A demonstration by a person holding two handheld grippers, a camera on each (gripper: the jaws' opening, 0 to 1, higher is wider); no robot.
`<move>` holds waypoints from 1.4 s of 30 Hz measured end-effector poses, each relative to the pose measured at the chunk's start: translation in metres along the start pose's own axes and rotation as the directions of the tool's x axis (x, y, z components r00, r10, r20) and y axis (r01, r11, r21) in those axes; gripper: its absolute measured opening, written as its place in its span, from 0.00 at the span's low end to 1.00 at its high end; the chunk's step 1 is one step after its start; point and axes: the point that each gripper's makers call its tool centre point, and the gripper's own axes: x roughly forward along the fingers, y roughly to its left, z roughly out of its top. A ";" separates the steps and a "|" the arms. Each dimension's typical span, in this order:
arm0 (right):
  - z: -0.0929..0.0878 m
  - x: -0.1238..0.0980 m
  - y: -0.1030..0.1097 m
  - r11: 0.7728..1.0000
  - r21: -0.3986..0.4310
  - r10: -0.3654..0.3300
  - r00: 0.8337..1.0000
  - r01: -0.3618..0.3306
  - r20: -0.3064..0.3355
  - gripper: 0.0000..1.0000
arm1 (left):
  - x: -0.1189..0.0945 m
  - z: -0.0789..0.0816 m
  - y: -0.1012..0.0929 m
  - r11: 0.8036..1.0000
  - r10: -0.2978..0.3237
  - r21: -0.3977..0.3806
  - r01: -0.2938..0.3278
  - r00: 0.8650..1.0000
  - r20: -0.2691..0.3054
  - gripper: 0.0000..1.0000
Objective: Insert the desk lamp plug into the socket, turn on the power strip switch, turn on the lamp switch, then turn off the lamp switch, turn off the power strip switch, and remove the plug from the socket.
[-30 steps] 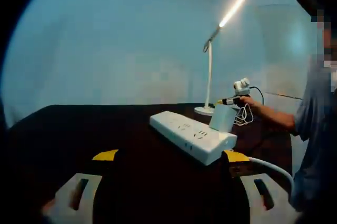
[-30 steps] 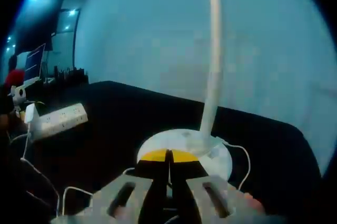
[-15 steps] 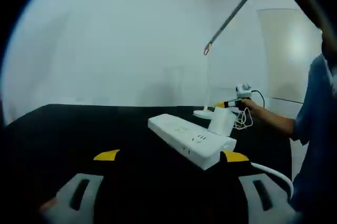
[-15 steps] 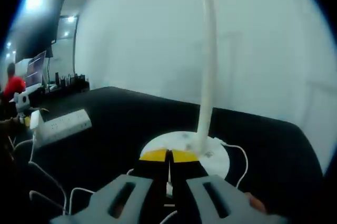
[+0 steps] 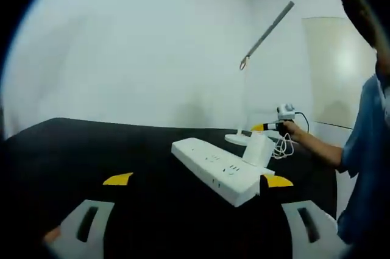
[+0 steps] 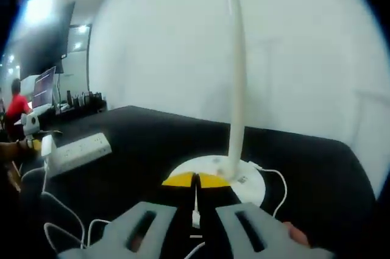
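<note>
In the left gripper view the left gripper (image 5: 194,181) rises from the bottom edge with its jaws spread wide and nothing between them; the white strip (image 5: 218,169) lies on the black table (image 5: 73,149) just right of centre, running diagonally, with a white plug (image 5: 258,148) standing in its far end; behind it, right of centre, the lamp (image 5: 263,33) rises on a thin stem, its dark head slanting toward the upper right; the right gripper (image 5: 272,127) sits beside the lamp base, held by a hand (image 5: 291,130) whose blue sleeve (image 5: 365,149) fills the right edge; a thin white cord (image 5: 281,147) is bunched under that hand. In the right gripper view the right gripper (image 6: 195,180) has its yellow tips pressed together, nothing between them, over the near rim of the round lamp base (image 6: 244,177); the stem climbs out of the top of the frame; cord loops across the lower left; the strip sits at the left edge, well apart from the base; screens (image 6: 42,85) show in the dim upper left.
</note>
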 end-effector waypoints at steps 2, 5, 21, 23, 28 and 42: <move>0.000 0.000 0.002 1.000 0.004 0.007 1.000 -0.007 -0.002 0.03 | -0.002 0.009 -0.001 1.000 0.004 -0.006 -0.004 0.999 0.036 0.82; 0.001 -0.001 0.003 1.000 0.000 0.011 1.000 -0.011 -0.001 0.03 | -0.007 0.018 -0.003 1.000 0.015 -0.026 -0.013 0.998 0.063 0.83; 0.011 -0.008 0.028 0.997 -0.023 0.073 0.997 -0.073 0.004 0.14 | -0.019 0.050 -0.030 1.000 -0.011 0.015 0.009 0.994 0.105 0.77; 0.013 -0.007 0.032 0.996 -0.037 0.087 0.996 -0.087 0.003 0.16 | -0.018 0.051 -0.031 1.000 -0.014 0.018 0.012 0.994 0.110 0.76; 0.008 -0.005 0.037 0.992 -0.029 0.122 0.992 -0.123 -0.023 0.22 | -0.009 0.043 -0.043 0.998 -0.038 0.054 0.036 0.998 0.046 0.69; 0.027 -0.019 0.043 0.978 -0.024 0.206 0.978 -0.205 0.018 0.29 | 0.011 0.028 -0.080 0.992 -0.071 0.103 0.074 0.997 -0.032 0.57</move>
